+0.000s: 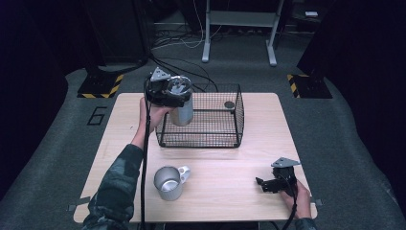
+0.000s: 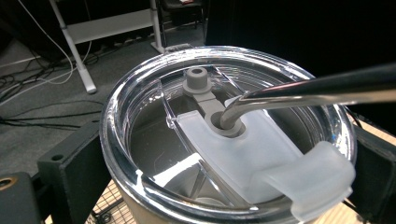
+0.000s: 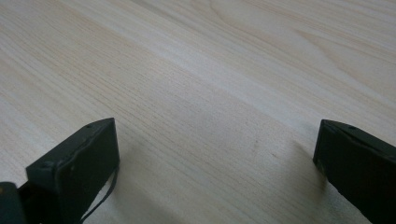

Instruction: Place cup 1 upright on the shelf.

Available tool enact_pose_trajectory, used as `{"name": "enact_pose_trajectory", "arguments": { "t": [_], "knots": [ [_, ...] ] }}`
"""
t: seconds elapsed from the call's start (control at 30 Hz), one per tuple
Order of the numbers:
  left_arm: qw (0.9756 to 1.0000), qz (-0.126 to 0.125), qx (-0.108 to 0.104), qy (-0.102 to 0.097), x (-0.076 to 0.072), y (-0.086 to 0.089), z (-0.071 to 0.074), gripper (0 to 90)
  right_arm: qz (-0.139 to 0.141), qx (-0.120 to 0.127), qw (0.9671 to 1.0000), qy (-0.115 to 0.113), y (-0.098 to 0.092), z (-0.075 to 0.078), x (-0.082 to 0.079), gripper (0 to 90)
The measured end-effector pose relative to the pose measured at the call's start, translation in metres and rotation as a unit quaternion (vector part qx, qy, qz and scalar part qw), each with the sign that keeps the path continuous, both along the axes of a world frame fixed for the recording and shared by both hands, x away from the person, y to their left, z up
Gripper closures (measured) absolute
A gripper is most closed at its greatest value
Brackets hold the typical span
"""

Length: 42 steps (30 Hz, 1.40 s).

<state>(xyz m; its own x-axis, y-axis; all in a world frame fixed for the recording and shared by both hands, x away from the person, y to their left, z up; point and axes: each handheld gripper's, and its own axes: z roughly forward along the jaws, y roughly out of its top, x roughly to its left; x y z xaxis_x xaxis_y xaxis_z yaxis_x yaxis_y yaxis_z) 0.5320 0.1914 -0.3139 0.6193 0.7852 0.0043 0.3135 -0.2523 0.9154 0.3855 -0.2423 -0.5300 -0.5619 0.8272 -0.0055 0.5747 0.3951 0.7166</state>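
Left claw [image 1: 168, 94] clamping on tumbler [image 1: 181, 103], jaws pressing against both sides just under the lid rim. Holding tumbler raised, hanging over the left end of the wire basket [image 1: 225, 140], roughly upright. Showing up close in left gripper view: clear lid [image 2: 140, 140] sitting on tumbler, metal straw [image 2: 299, 91] going through the lid's grey grommet and bending off to the right, translucent slider tab [image 2: 261, 154] lying across the lid. Black jaws hugging tumbler at left and right edges of that view. Left hand [image 1: 146, 111] gripping the claw from below, camouflage sleeve [image 1: 115, 187] coming in from bottom edge.

Wire basket sitting at the far middle of the desk [image 1: 230, 191], black mesh, holding a small dark round item [image 1: 229, 104] near its far right corner.

Metal mug [image 1: 168, 183] standing upright on the near left part of the desk, handle pointing right, well apart from both claws.

Right claw [image 1: 261, 183] resting low at the near right corner of the desk, released, jaws spread wide with bare wood between them in right gripper view [image 3: 210, 154], gripping nothing. Right hand [image 1: 297, 196] holding it from behind, cable trailing off the near edge.
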Motion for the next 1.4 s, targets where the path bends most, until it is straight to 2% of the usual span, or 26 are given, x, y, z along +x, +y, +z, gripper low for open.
{"name": "enact_pose_trajectory", "arguments": {
  "t": [0.27, 0.4, 0.63, 0.93, 1.4],
  "knots": [
    [0.9998, 0.008, 0.01, 0.016, 0.012, -0.003, -0.013, 3.7, 0.0, 0.0, 1.0, 0.0, 0.0, 0.0, 0.0, 0.0],
    [0.9995, 0.011, 0.024, 0.02, 0.017, -0.005, -0.02, 3.7, -0.005, 0.004, 1.0, 0.0, 0.001, 0.0, 0.0, 0.0],
    [0.9989, 0.022, 0.022, 0.035, 0.024, -0.005, -0.028, 3.7, -0.004, 0.003, 1.0, 0.0, 0.001, 0.0, 0.0, 0.0],
    [0.9978, 0.02, 0.041, 0.047, 0.029, -0.01, -0.036, 3.7, -0.007, 0.004, 1.0, -0.001, 0.001, 0.0, 0.0, 0.0],
    [0.9967, 0.025, 0.046, 0.061, 0.034, -0.014, -0.048, 3.7, 0.001, -0.001, 1.0, -0.001, 0.0, 0.0, 0.0, 0.0]
  ]
}}
